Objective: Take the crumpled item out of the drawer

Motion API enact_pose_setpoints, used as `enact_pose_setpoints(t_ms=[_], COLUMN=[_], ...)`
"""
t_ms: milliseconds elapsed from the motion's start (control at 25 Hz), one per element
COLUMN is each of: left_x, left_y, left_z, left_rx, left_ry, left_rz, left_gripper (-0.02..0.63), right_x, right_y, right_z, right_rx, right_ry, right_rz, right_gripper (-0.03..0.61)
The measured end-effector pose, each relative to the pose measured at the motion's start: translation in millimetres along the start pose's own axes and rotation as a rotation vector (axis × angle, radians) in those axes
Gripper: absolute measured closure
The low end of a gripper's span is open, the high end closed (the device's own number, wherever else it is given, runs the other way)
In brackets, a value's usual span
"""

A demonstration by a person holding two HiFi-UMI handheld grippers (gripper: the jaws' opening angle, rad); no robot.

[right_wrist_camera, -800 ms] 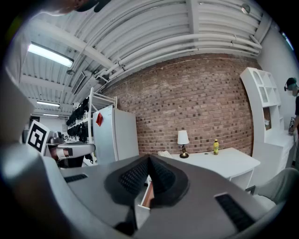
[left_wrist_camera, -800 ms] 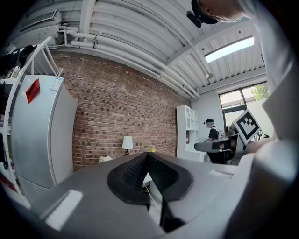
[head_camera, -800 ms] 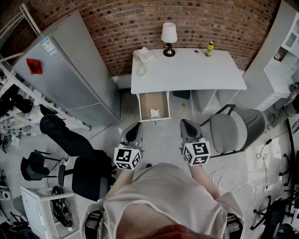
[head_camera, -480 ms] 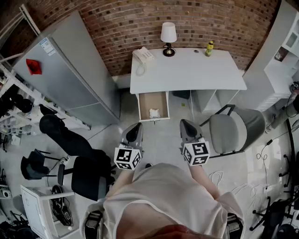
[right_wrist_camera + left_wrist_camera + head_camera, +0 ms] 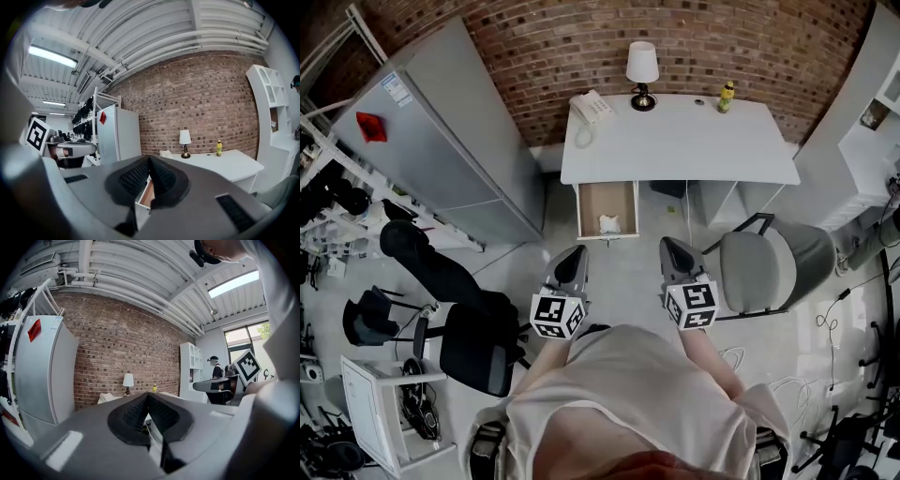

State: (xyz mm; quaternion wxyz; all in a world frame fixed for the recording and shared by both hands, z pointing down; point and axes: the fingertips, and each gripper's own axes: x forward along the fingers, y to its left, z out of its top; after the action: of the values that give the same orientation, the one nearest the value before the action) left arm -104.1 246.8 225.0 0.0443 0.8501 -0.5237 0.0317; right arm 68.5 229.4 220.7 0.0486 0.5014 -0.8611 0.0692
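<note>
In the head view an open drawer (image 5: 584, 208) hangs out from under the left part of a white desk (image 5: 680, 145). A white crumpled item (image 5: 609, 223) lies near the drawer's front end. My left gripper (image 5: 575, 256) and right gripper (image 5: 669, 249) are held side by side over the floor, a short way in front of the drawer. Both are shut with nothing between the jaws. In the left gripper view the shut left gripper (image 5: 147, 395) points at the desk. The right gripper view shows the right gripper (image 5: 150, 159) shut too, with the drawer (image 5: 145, 195) below its tips.
A lamp (image 5: 641, 67), a white telephone (image 5: 591, 110) and a yellow bottle (image 5: 727, 95) stand on the desk. A grey chair (image 5: 769, 262) is at the right, black office chairs (image 5: 441, 281) at the left, a grey refrigerator (image 5: 441, 141) beside the desk.
Both grippers have stayed shut and side by side. The view has shifted slightly, with the desk and drawer a little higher in the frame.
</note>
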Motion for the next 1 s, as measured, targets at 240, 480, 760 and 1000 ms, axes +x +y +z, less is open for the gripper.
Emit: enact_pose_setpoints(t_ms=[240,480,760,1000], left_x=[7.4,30.2,86.8,157.6], left_y=[-8.7,9.2,52.0,99.9], left_z=[-13.3,-16.7,-30.5,-17.7], left_rx=[-0.027,-0.040,-0.082,-0.075], left_ry=[0.027,0.030,0.056,0.050], left_rz=[0.011,0.011,-0.037,-0.105], left_gripper=[0.604,0.604,0.604,0.604], right_x=[8.2,32.7,90.7,154.4], right_y=[-8.7,-24.0,-42.2,-66.7], right_z=[-1.5,-10.4,-8.5,3.5], right_rx=[0.013,0.019,0.012,0.000], right_ry=[-0.004,0.026,0.044,0.051], right_rz=[0.016,-0.002,-0.048,-0.111], right_gripper=[0.572,0.572,0.572,0.571])
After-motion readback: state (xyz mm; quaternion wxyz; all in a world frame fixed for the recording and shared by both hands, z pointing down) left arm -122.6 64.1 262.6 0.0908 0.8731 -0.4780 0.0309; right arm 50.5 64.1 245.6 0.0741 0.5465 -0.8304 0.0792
